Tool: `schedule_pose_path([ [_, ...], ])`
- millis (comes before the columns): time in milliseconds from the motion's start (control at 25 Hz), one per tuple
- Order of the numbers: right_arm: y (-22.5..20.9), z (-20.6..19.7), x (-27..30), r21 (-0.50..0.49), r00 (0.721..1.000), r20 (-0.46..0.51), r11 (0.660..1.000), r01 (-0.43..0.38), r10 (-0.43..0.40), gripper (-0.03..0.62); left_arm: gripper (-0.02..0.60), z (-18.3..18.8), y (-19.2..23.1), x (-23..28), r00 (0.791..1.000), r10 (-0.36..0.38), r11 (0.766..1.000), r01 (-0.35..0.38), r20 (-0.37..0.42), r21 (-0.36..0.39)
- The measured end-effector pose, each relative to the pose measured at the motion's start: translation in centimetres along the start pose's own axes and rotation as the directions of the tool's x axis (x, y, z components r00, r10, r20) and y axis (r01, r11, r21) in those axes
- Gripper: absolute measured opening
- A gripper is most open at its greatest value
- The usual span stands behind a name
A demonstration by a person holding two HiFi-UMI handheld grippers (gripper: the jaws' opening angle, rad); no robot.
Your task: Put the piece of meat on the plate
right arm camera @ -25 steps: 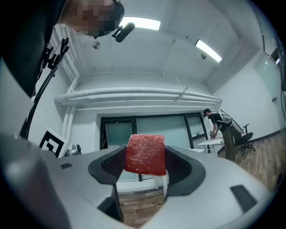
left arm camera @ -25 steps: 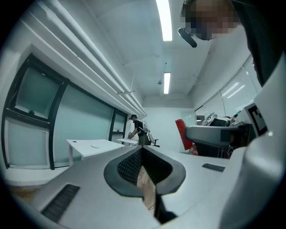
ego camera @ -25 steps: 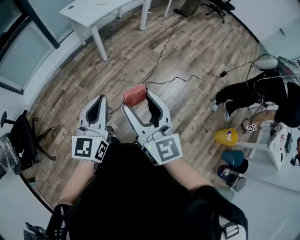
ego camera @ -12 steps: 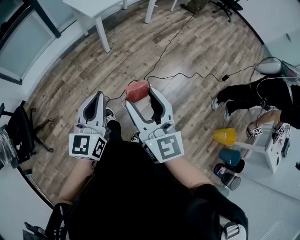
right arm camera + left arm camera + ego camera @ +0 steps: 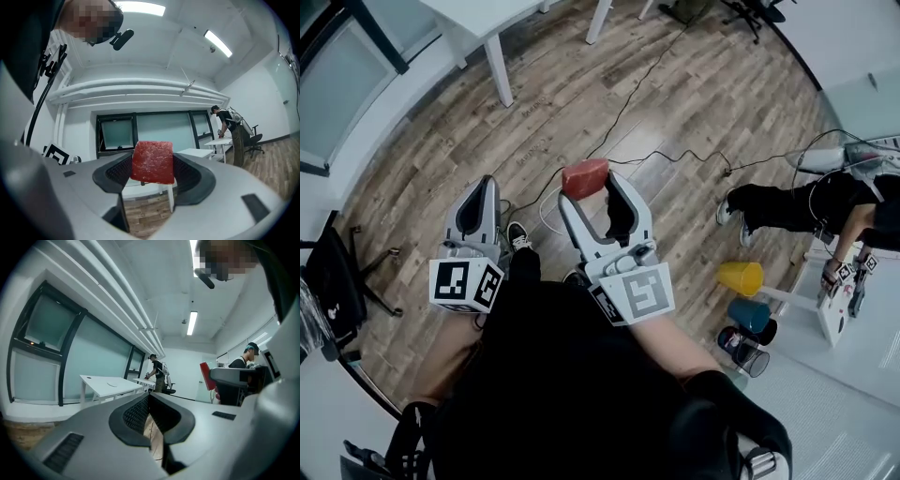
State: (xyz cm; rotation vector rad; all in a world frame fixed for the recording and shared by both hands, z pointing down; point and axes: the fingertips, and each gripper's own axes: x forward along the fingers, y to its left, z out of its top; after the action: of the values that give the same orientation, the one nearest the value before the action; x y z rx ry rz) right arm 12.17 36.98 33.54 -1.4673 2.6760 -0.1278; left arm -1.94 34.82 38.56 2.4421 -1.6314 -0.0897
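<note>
Right gripper clamping meat, left gripper closed

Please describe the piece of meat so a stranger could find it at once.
Above the wooden floor, find the right gripper. The piece of meat is clamped between its jaw tips: a red block, whereas the left gripper holds nothing.

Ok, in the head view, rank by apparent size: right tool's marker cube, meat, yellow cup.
Largest: right tool's marker cube, though it is nearest the camera.
Then meat and yellow cup: they look alike, so unranked.
</note>
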Motion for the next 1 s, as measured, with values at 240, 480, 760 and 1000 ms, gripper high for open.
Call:
schedule_pose_path([
  [240, 0.2, 0.6, 7.4, -0.03, 1.0, 0.012, 1.0, 0.011, -0.011, 0.275, -0.008, 1.7, 3.6, 4.4, 0.998, -0.07, 0.997, 0.07, -0.001, 0.036],
  [480, 1.0, 1.3, 12.8, -0.05, 0.999, 0.035, 0.999, 0.017, -0.015, 0.275, -0.008, 3.8, 7.5, 6.6, 0.995, -0.097, 0.993, 0.096, 0.015, 0.068],
  [760, 2.5, 1.0, 16.1, -0.051, 1.0, 0.019, 0.999, -0.017, 0.018, 0.275, -0.008, 4.3, 10.5, 6.6, 0.998, -0.062, 0.997, 0.061, 0.028, 0.055],
  [1000, 1.8, 0.2, 18.5, -0.022, 0.999, -0.001, 0.999, -0.049, 0.049, 0.275, -0.008, 3.2, 11.7, 7.9, 0.999, -0.037, 0.998, 0.038, -0.016, 0.043],
])
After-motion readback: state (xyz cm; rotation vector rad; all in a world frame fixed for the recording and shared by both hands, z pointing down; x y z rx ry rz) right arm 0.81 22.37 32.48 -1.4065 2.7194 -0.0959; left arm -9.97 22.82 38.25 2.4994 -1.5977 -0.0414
